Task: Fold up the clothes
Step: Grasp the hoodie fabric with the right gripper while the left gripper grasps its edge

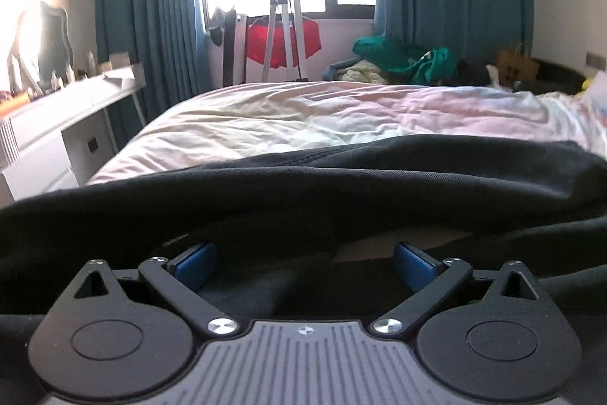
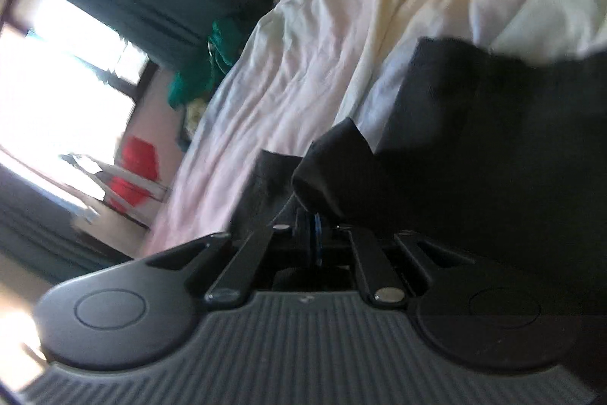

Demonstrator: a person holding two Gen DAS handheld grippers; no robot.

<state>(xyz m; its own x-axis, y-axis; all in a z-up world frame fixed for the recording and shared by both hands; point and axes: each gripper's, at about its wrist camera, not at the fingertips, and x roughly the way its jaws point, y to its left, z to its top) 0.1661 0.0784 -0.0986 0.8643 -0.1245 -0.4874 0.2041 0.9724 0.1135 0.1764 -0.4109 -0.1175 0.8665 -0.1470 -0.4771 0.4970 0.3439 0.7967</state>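
Observation:
A black garment (image 1: 303, 185) lies across the near end of the bed, over a pale pink and cream sheet (image 1: 303, 116). My left gripper (image 1: 305, 262) is open, its blue pads (image 1: 197, 262) spread wide, low over the black cloth with folds of it between and around the fingers. In the right wrist view, which is rolled sideways and blurred, my right gripper (image 2: 316, 234) is shut on a bunched corner of the black garment (image 2: 334, 169), and the rest of the garment (image 2: 493, 147) spreads to the right over the sheet (image 2: 341, 25).
A white desk (image 1: 57, 124) with small items stands left of the bed. Teal curtains (image 1: 151, 6) frame a bright window. A tripod (image 1: 284, 25), a red cloth (image 1: 284, 40) and a pile of green clothes (image 1: 406, 59) lie beyond the bed's far end.

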